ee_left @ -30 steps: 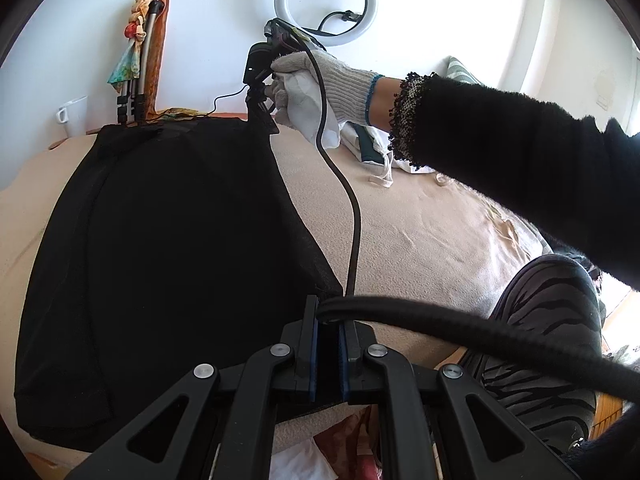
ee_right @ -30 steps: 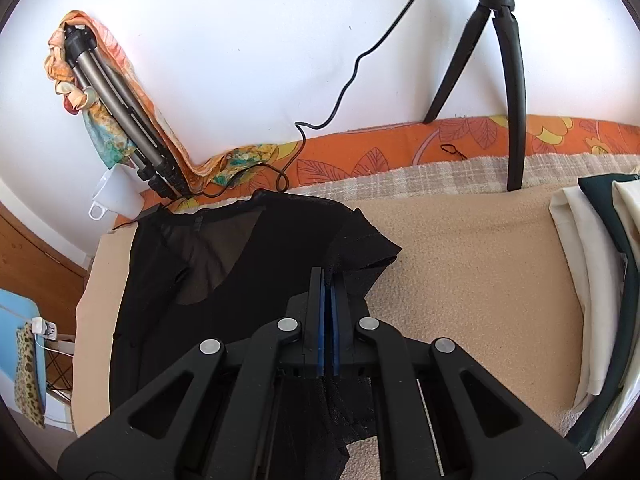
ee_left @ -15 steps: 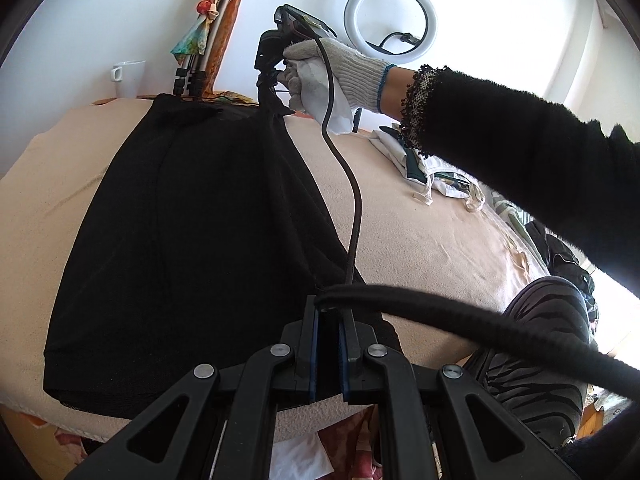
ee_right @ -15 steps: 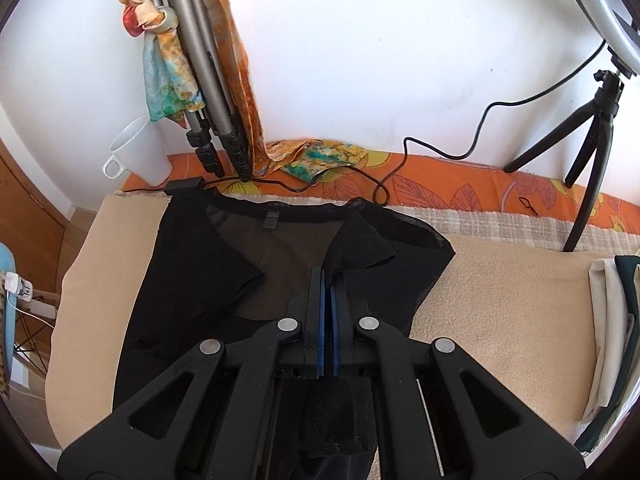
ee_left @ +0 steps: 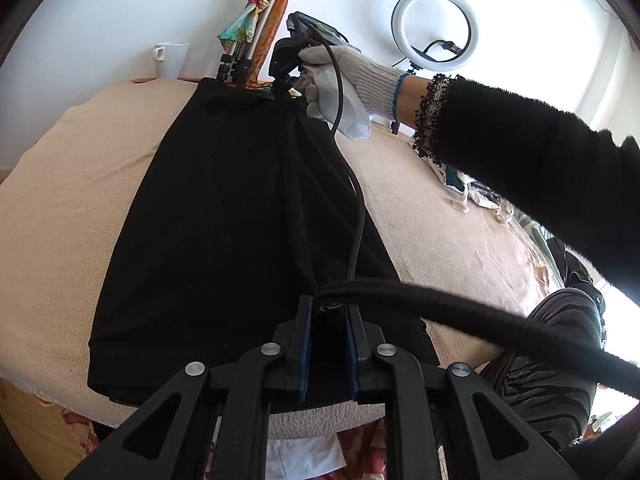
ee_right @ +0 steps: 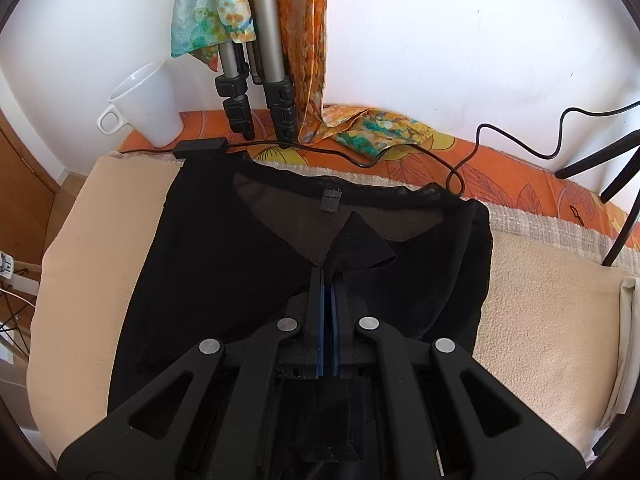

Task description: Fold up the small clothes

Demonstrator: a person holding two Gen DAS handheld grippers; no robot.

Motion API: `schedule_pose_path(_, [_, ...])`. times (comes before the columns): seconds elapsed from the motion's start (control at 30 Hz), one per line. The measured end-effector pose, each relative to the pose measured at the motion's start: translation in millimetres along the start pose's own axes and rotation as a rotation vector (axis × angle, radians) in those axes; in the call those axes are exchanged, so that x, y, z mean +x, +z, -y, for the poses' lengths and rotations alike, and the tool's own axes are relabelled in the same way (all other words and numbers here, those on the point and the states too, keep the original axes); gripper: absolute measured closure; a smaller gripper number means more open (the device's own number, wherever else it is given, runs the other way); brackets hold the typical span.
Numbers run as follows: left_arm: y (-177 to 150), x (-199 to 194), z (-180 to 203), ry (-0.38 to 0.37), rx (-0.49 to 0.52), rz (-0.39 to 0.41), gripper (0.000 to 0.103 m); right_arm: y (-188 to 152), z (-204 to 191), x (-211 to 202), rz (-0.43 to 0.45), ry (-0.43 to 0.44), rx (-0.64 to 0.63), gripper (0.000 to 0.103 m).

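Observation:
A black garment [ee_left: 224, 216] lies lengthwise on the beige bed cover [ee_left: 68, 184]. My left gripper [ee_left: 326, 308] is shut on its near hem edge, with black cloth between the pads. My right gripper [ee_right: 329, 276] is shut on a folded black flap of the garment [ee_right: 356, 254] near the neckline, where a small tag [ee_right: 330, 201] shows. In the left wrist view the right gripper [ee_left: 292, 46] sits at the garment's far end, held by a white-gloved hand [ee_left: 340, 80]. The garment's right side is folded over its middle.
A white mug [ee_right: 148, 106], tripod legs [ee_right: 260, 92] draped with a coloured scarf and a thin cable [ee_right: 360, 160] stand along the wall. A ring light [ee_left: 435, 26] is at the back right. Folded light and green clothes [ee_left: 472, 192] lie to the right. A thick black cable [ee_left: 460, 320] crosses the left gripper.
Both grippers have carried the garment's right edge leftward over its middle. The right gripper has moved left towards the mug and tripod, and the neckline is now closer.

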State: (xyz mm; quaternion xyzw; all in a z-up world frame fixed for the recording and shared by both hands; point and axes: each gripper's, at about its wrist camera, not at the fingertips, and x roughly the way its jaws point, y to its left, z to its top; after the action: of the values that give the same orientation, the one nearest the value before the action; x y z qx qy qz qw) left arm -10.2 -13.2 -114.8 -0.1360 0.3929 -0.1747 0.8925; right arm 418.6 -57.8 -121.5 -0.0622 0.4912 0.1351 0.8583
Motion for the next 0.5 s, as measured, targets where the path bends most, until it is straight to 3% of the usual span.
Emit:
schedule_pose_path(0.03, [0, -3, 0, 0.006, 0.005, 0.008, 0.081, 0, 1, 1, -0.015, 0.027, 0.006, 0.091])
schedule_pose_path(0.07, [-1, -6, 1, 0.016, 0.013, 0.012, 0.079, 0, 3, -1, -0.016, 0.043, 0.015, 0.071])
schedule_pose_path(0.13, [-1, -10, 1, 0.04, 0.033, 0.017, 0.077, -2, 6, -15, 0.028, 0.054, 0.028, 0.052])
schedule_pose_path(0.33, [-7, -28, -4, 0.09, 0.104, 0.005, 0.077, -10, 25, -77, 0.098, 0.162, 0.075, 0.052])
schedule_pose_path(0.5, [-4, -39, -8, 0.116, 0.203, -0.013, 0.077, -39, 47, -147, 0.166, 0.227, 0.105, 0.052])
